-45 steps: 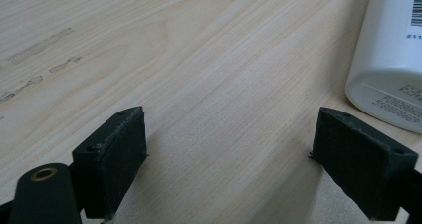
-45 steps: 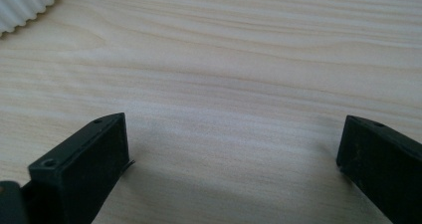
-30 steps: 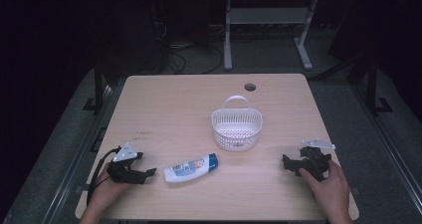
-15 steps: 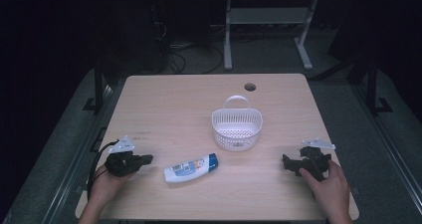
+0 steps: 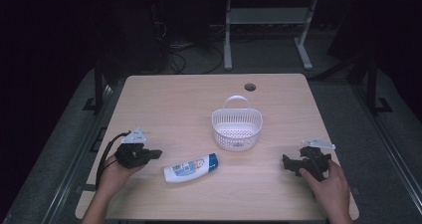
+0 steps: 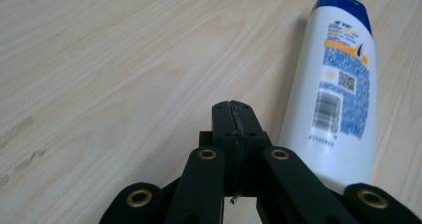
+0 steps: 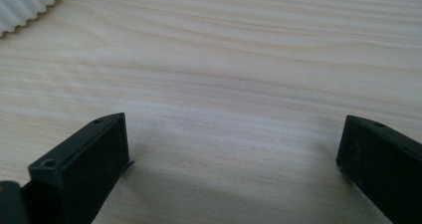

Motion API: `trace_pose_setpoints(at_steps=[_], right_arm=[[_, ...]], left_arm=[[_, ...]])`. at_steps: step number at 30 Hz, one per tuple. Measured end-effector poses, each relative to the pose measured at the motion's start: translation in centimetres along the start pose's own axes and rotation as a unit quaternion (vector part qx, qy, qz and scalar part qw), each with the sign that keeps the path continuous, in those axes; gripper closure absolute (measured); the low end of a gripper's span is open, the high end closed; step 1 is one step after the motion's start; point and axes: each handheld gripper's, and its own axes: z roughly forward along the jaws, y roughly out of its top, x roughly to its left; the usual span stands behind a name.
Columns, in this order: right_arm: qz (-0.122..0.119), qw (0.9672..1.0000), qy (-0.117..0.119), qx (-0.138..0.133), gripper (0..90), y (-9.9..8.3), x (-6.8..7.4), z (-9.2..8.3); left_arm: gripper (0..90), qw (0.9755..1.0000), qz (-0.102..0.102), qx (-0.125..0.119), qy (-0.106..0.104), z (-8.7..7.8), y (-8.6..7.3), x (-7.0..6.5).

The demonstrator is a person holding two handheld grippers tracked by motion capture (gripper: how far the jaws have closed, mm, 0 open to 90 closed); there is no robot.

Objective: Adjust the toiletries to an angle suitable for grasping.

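A white shampoo bottle (image 5: 191, 167) with a blue cap lies on its side on the wooden desk (image 5: 189, 104), low in the high view, a little left of centre. The left tongs (image 5: 155, 154), at lower left, are pressed together with nothing between them, their tip near the bottle's white end but apart from it. In the left gripper view the bottle (image 6: 334, 89) lies just right of the tongs (image 6: 234, 115). A white slatted basket (image 5: 237, 125) stands upright just above the bottle, at centre. The right tongs (image 5: 287, 164), at lower right, are spread wide over bare desk (image 7: 239, 84), well apart from the bottle.
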Motion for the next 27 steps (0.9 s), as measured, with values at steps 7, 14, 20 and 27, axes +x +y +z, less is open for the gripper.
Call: trace_pose_setpoints(at_steps=[7,14,20,27], right_arm=[[0.0,1.0,0.0,0.0,0.0,0.0,0.0,0.0],[-0.001,1.0,0.001,0.0,0.0,0.0,0.0,0.0],[-0.001,1.0,0.001,0.0,0.0,0.0,0.0,0.0],[-0.001,1.0,0.001,0.0,0.0,0.0,0.0,0.0]], left_arm=[[90.0,0.9997,0.012,0.018,-0.01,1.6,1.2,-0.3],[90.0,0.9984,0.028,0.046,-0.017,3.3,1.4,-0.9],[90.0,0.9974,0.032,0.061,-0.022,3.3,0.9,-1.2],[90.0,0.9962,0.03,0.076,-0.031,3.1,0.2,-1.4]])
